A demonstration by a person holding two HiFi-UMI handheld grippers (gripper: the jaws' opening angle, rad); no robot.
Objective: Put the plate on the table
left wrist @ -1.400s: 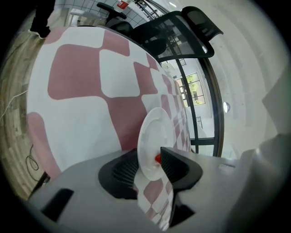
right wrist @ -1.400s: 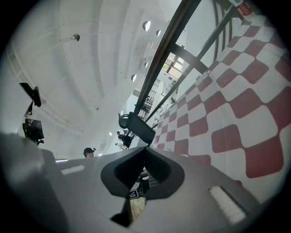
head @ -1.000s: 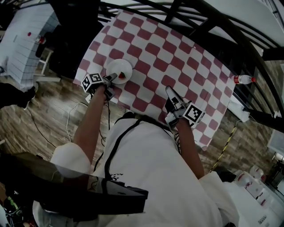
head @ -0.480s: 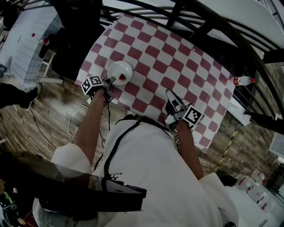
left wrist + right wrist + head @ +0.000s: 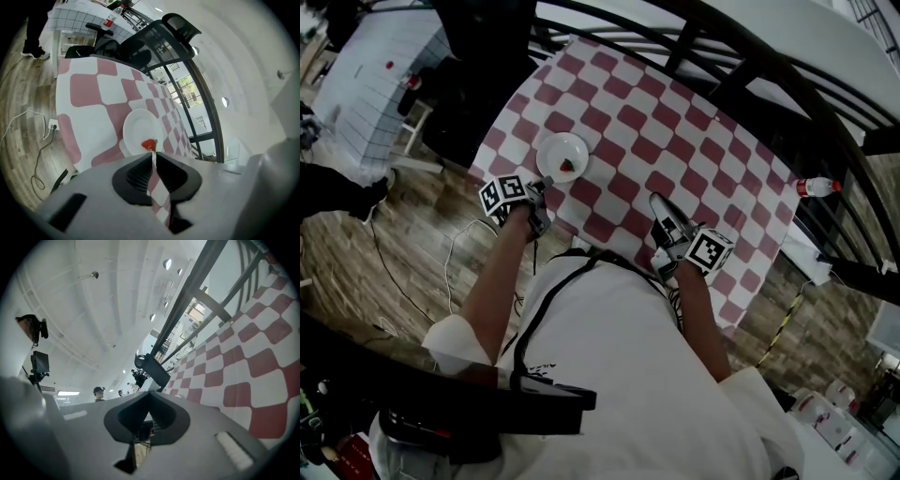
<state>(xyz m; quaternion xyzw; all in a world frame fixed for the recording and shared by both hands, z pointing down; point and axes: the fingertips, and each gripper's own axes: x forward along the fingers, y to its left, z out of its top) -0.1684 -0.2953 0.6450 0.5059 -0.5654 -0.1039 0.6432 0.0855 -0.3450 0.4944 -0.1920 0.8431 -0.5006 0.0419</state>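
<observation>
- A white plate (image 5: 555,148) is seen resting flat on the table (image 5: 675,141), near the left edge of the red-and-white checked cloth.
- 1 small red item (image 5: 568,166) is seen on the plate, at the side nearest the person; what it is cannot be told.
- The left claw (image 5: 546,182) is held just short of the plate's near rim and angled down; no contact is seen.
- In the left gripper view the left claw (image 5: 152,153) has just been closing. Its jaws are narrowed to a thin slit, nothing is held between them, and the plate (image 5: 138,126) lies beyond the tips.
- The right claw (image 5: 658,202) is held over the cloth near the table's near edge, well apart from the plate.
- In the right gripper view the right claw (image 5: 149,393) is seen closed, tips together, with nothing gripped.
</observation>
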